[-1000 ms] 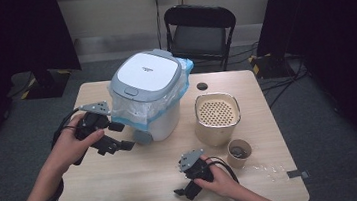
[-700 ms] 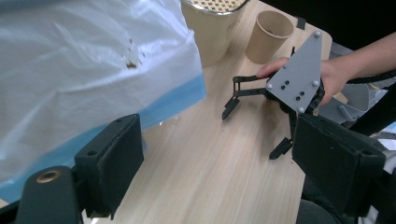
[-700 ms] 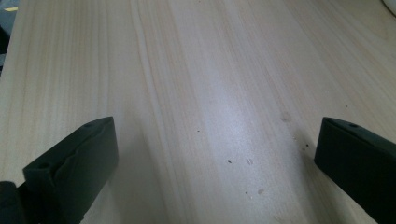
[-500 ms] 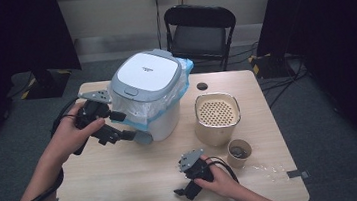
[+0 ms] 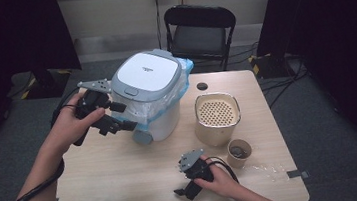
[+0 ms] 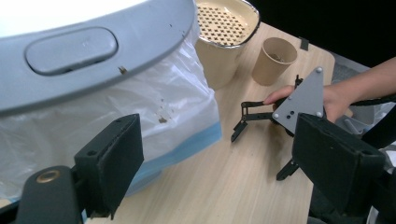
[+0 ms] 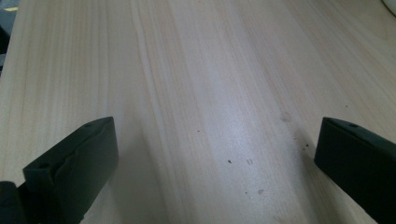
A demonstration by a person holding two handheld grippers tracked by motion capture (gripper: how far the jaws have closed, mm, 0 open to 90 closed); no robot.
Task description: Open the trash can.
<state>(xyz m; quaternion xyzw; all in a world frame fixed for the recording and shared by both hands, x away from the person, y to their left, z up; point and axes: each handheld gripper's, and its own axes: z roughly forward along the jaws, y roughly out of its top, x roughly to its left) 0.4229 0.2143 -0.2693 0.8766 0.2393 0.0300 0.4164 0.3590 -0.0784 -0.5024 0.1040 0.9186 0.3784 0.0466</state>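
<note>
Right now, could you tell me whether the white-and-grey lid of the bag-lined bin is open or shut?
Shut: the white-and-grey lid lies flat on the bin, its rim down over the clear plastic liner bag.

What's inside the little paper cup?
The paper cup holds something dark and crumbly at the bottom. Its wall hides how deep that goes; what it is, I can't tell.

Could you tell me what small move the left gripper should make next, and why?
Probably raise the left gripper slightly to the oval button on the front of the bin's lid and press it. The lid is shut, and the jaws stand apart and empty, pointing at the bag just below that button.
</note>
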